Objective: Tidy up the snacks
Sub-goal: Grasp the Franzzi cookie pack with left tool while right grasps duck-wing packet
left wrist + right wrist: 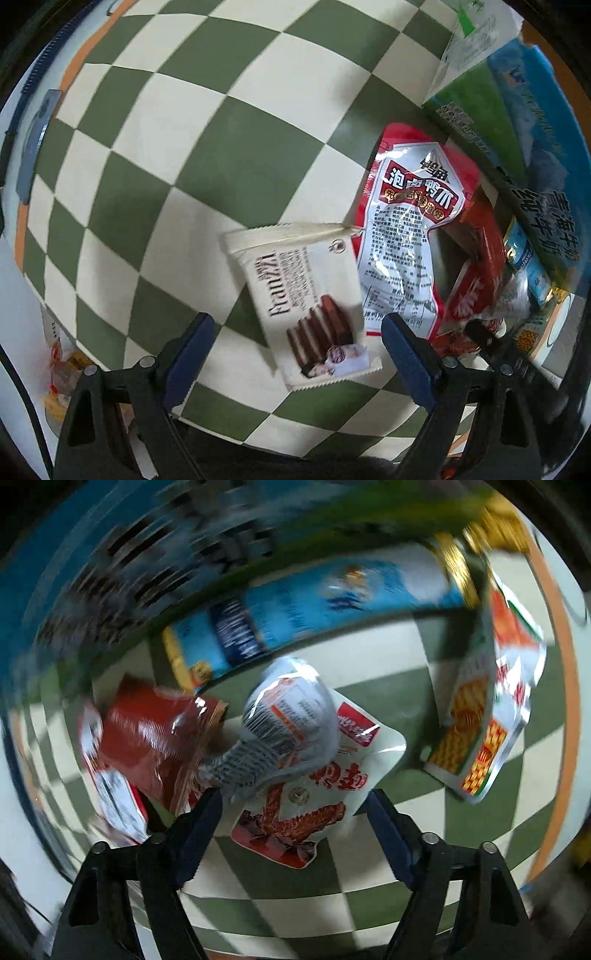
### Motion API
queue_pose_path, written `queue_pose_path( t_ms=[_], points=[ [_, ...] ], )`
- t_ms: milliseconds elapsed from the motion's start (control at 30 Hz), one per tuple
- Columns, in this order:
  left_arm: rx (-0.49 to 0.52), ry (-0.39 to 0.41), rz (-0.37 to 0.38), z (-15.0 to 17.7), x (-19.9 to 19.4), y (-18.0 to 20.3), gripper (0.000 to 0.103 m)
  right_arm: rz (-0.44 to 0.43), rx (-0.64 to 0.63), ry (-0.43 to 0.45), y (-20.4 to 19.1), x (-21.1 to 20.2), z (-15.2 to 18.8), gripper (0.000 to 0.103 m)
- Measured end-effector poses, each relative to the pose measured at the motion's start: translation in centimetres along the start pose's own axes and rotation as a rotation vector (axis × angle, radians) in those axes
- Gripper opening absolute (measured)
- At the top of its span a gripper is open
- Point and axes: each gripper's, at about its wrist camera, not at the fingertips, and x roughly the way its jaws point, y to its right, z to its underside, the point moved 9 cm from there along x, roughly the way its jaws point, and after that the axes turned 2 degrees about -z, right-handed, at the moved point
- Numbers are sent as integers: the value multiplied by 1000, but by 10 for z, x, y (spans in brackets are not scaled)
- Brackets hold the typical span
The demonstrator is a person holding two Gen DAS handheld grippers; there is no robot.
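Note:
A white Franzzi wafer packet (314,295) lies flat on the green-and-cream checked cloth (207,147). My left gripper (297,321) points down over it, open, its blue fingers either side of the packet's lower half without touching it. Beside it lies a red-and-white pouch (406,229). In the blurred right wrist view, my right gripper (293,795) hangs over a white pouch with a red picture (314,805). A crumpled grey-white packet (288,720) lies on top of it. The fingers flank the pouch closely, and I see no pad pressing on it.
A tall blue-and-green milk carton (517,129) stands at the right, with a red packet (476,280) in front. In the right wrist view there are a red bag (155,738), a blue packet (314,605) and an orange-and-yellow packet (487,720). Small wrapped snacks (62,373) sit off the cloth's left edge.

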Motion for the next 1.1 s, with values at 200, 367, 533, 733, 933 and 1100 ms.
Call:
queue_pose_path(
  t_ms=[200,367,533,733,933,1100],
  points=[
    [11,-51,-26,-4,30,1,92,60,-179,-28,6,5,28,55],
    [68,-35,-58,5,39,-2,59,53,-253,-101,27,12,54,55],
    [191,14,-131,22,41,12,58,-65,-147,-78,49,0,57,55],
    [294,25,-174,47,52,30,59,-108,-25,-75,58,2,44,58],
    [330,49,-195,53,56,50,58,58,-80,-61,41,6,35,62],
    [338,61,-196,53,47,79,58,107,-157,2,22,5,46,54]
  ],
)
